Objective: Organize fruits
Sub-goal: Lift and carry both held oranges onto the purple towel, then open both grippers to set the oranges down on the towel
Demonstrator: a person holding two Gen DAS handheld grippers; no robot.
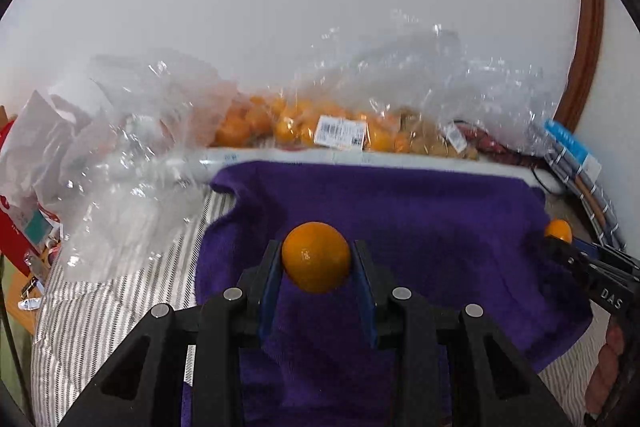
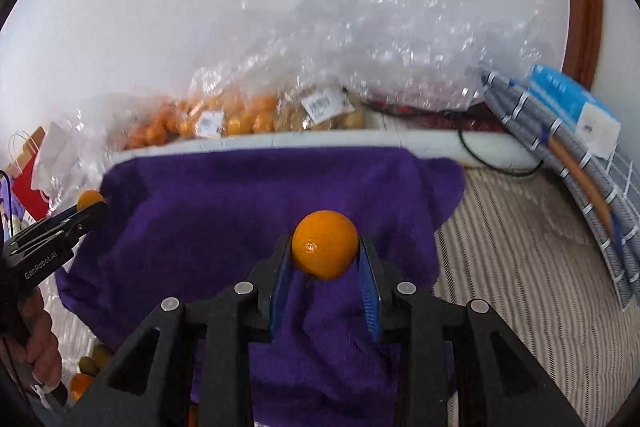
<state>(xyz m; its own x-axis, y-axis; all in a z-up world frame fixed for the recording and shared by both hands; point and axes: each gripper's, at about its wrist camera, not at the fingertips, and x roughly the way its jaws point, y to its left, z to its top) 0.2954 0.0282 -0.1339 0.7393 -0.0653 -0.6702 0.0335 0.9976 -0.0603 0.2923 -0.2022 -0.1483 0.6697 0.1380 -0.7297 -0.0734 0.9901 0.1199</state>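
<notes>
My left gripper (image 1: 316, 259) is shut on an orange (image 1: 316, 257) and holds it above a purple towel (image 1: 420, 219). My right gripper (image 2: 325, 253) is shut on a second orange (image 2: 325, 250) over the same towel (image 2: 224, 211). Each gripper shows in the other's view with its orange: the right one at the right edge (image 1: 560, 237), the left one at the left edge (image 2: 91, 203). Clear plastic bags of oranges (image 1: 292, 125) and of brownish fruit (image 1: 436, 143) lie behind the towel against the wall. They also show in the right wrist view (image 2: 208, 121).
Crumpled clear plastic (image 1: 120, 155) lies left of the towel on a striped cloth (image 1: 108, 307). A red paper bag (image 2: 28, 183) stands far left. A rolled striped fabric and blue-white box (image 2: 576, 107) lean at the right. A few loose fruits (image 2: 88, 367) lie low left.
</notes>
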